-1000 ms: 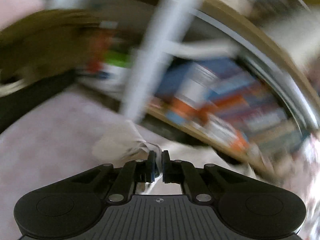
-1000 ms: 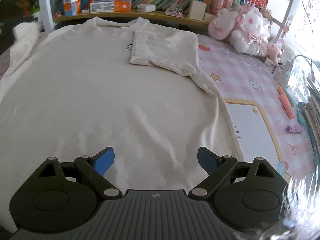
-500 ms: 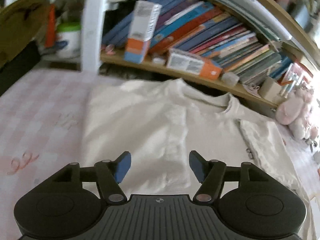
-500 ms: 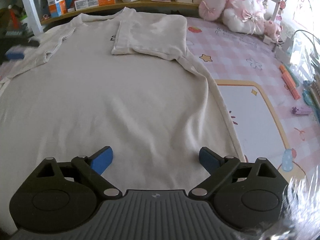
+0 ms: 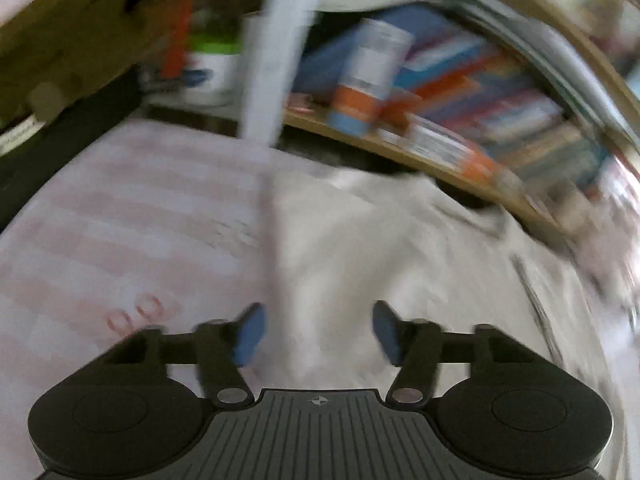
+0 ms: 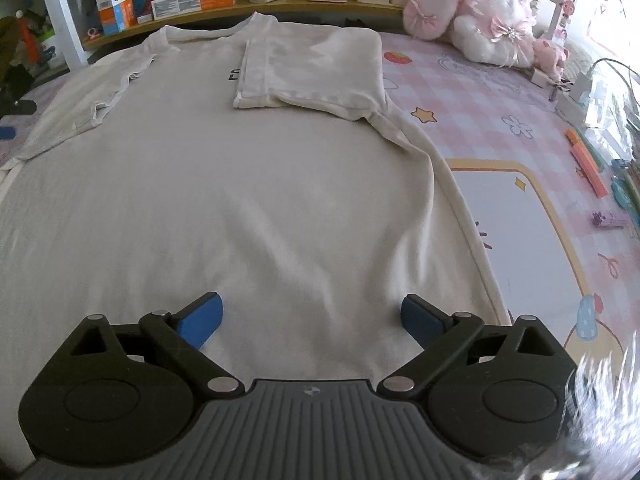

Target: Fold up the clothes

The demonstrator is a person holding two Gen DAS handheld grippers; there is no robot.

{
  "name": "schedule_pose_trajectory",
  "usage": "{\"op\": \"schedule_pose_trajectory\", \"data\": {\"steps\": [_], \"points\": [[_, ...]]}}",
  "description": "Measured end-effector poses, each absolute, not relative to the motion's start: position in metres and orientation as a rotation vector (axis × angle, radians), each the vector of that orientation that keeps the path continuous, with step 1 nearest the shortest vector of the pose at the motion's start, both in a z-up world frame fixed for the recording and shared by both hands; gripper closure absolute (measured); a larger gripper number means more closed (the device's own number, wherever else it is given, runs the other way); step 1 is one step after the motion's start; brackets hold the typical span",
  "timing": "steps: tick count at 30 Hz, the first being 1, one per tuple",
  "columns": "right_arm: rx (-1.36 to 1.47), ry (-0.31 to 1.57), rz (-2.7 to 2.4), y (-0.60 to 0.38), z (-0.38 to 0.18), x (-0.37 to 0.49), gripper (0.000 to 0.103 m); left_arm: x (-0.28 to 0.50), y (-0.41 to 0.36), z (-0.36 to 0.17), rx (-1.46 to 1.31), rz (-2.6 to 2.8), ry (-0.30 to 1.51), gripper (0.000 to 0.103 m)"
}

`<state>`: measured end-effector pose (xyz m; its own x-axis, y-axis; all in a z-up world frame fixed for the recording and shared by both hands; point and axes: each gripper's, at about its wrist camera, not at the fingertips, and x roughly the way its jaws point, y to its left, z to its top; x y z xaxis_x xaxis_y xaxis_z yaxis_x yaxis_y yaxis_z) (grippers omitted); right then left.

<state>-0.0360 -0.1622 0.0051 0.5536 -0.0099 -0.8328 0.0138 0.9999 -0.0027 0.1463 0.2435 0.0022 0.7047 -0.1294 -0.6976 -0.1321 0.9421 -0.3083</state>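
Mid-fold: both sleeves of T-shirt (image 6: 248,184) tucked in. Left gripper (image 5: 316,332) closing, nothing pinched, shirt's edge between fingers. Right gripper (image 6: 311,318) opening wide, hem below, ungripped. Next: likely pinch hem.

Cream t-shirt (image 6: 240,200) lies flat, filling the frame's middle, collar at the top, both sleeves already folded in over the chest.

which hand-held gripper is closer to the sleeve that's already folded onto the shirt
Right. The right hand-held gripper hovers over the shirt's lower part, with the folded sleeve straight ahead. The left hand-held gripper, jaws closing, is at the opposite shoulder edge.
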Motion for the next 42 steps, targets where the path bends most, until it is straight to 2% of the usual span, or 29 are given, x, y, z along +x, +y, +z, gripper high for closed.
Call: {"op": "schedule_pose_trajectory", "data": {"steps": [4, 7, 8, 9, 10, 22, 27, 36, 37, 38, 39, 40, 41, 42], "points": [[-0.006, 0.988, -0.035, -0.158, 0.006, -0.040, 0.007, 0.181, 0.259, -0.012, -0.417, 0.041, 0.829, 0.075], [-0.007, 0.991, -0.059, -0.156, 0.007, -0.046, 0.008, 0.184, 0.261, -0.020, -0.464, 0.049, 0.812, 0.081], [-0.004, 0.992, -0.068, -0.156, 0.007, -0.048, 0.008, 0.184, 0.261, -0.022, -0.465, 0.056, 0.809, 0.089], [0.002, 0.994, -0.077, -0.157, 0.007, -0.051, 0.008, 0.185, 0.261, -0.024, -0.464, 0.063, 0.809, 0.101], [0.008, 0.995, -0.087, -0.157, 0.007, -0.053, 0.008, 0.186, 0.262, -0.025, -0.462, 0.068, 0.809, 0.103], [0.049, 0.991, -0.173, -0.156, 0.006, -0.059, 0.007, 0.195, 0.270, -0.022, -0.412, 0.056, 0.798, 0.102], [0.028, 0.991, -0.202, -0.155, 0.008, -0.070, 0.007, 0.192, 0.281, -0.023, -0.481, 0.030, 0.820, 0.096], [0.063, 0.942, -0.216, -0.171, 0.016, -0.081, 0.007, 0.106, 0.296, -0.017, -0.509, 0.053, 0.830, 0.095], [0.064, 0.939, -0.208, -0.173, 0.017, -0.080, 0.007, 0.094, 0.294, -0.016, -0.491, 0.054, 0.834, 0.094], [0.064, 0.937, -0.200, -0.175, 0.018, -0.080, 0.007, 0.081, 0.293, -0.014, -0.472, 0.056, 0.837, 0.088], [0.060, 0.929, -0.185, -0.177, 0.019, -0.079, 0.007, 0.069, 0.290, -0.012, -0.448, 0.055, 0.833, 0.074], [0.055, 0.922, -0.170, -0.179, 0.020, -0.079, 0.007, 0.055, 0.286, -0.009, -0.418, 0.062, 0.821, 0.066], [0.051, 0.916, -0.154, -0.181, 0.021, -0.078, 0.007, 0.042, 0.281, -0.006, -0.387, 0.070, 0.808, 0.051], [0.048, 0.911, -0.137, -0.184, 0.023, -0.078, 0.007, 0.029, 0.276, -0.002, -0.360, 0.078, 0.791, 0.040]]}}
